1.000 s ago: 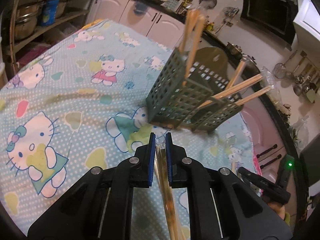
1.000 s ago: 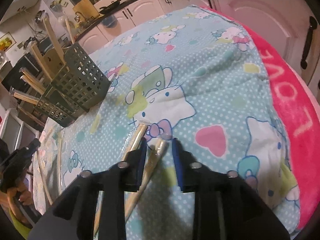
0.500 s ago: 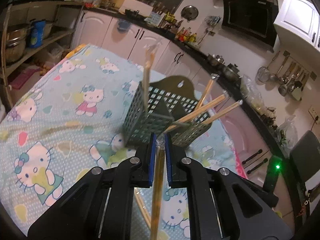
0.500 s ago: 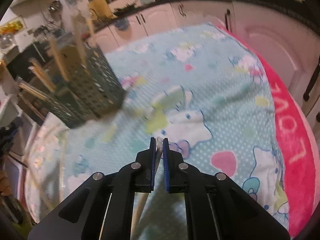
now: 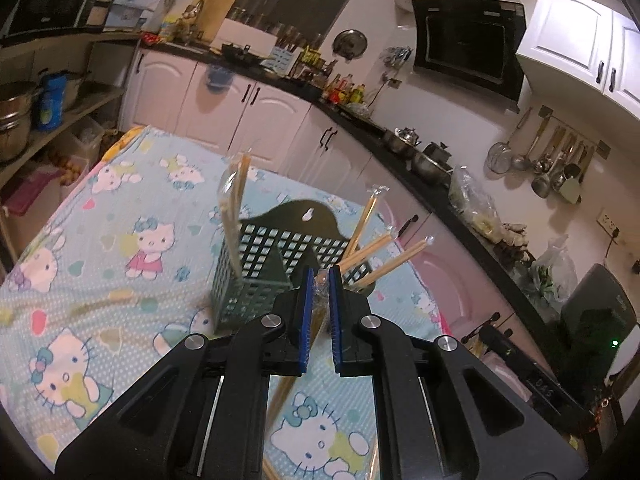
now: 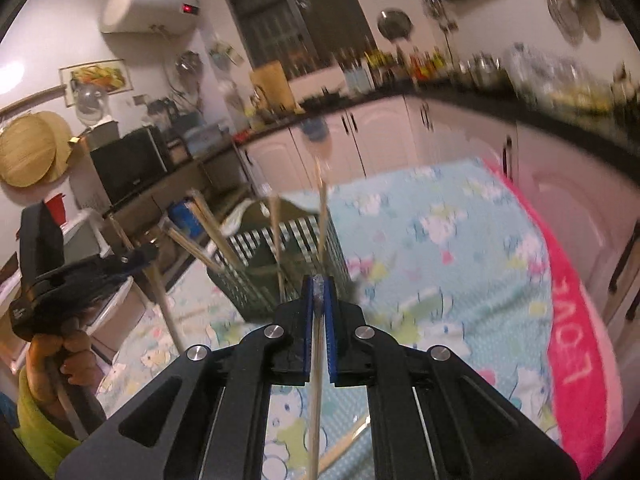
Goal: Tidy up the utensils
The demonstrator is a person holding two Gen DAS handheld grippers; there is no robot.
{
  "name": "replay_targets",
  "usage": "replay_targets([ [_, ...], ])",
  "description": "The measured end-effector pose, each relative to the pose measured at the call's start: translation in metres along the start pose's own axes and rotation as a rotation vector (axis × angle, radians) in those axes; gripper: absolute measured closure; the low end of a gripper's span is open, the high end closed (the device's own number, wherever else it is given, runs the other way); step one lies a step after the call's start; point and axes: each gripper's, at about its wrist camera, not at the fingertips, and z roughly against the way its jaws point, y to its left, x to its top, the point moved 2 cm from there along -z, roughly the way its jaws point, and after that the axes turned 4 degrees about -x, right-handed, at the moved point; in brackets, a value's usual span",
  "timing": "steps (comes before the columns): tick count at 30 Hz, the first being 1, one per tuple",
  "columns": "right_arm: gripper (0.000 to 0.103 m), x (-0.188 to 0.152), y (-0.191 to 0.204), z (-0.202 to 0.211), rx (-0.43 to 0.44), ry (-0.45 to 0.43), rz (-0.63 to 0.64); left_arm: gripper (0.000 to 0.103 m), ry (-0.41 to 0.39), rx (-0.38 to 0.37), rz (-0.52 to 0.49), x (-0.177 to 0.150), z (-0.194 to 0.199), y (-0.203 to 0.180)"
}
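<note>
A dark green perforated utensil holder (image 5: 256, 276) stands on the cartoon-cat cloth, with several wrapped chopstick pairs (image 5: 236, 216) leaning out of its compartments. My left gripper (image 5: 319, 280) is shut on a wrapped chopstick pair (image 5: 296, 364) that hangs down below the jaws, just in front of the holder. In the right wrist view, my right gripper (image 6: 319, 288) is shut on another wrapped chopstick pair (image 6: 317, 380), also raised before the holder (image 6: 296, 248). The left gripper (image 6: 140, 258) shows at the left there, held by a hand (image 6: 68, 356).
The blue cloth (image 5: 120, 240) covers the table, and a pink towel (image 6: 576, 320) runs along its right edge. More loose chopsticks (image 5: 108, 304) lie on the cloth left of the holder. Kitchen cabinets and a counter with pots (image 5: 420, 152) stand behind the table.
The right gripper closed on a chopstick pair lying on the cloth. Both grippers then rose off the cloth with their chopsticks, and more of the kitchen beyond the holder has come into view.
</note>
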Motion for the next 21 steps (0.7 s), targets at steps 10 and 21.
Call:
replay_targets([
  [10,0.097,0.034,0.018,0.009,-0.033,-0.132,0.074,0.1,-0.035,-0.042,-0.034,0.023,-0.004,-0.018],
  [21,0.097,0.077,0.026,-0.004,-0.02,-0.226,0.078,0.1,-0.094,-0.096,-0.087,0.062,0.0,-0.041],
])
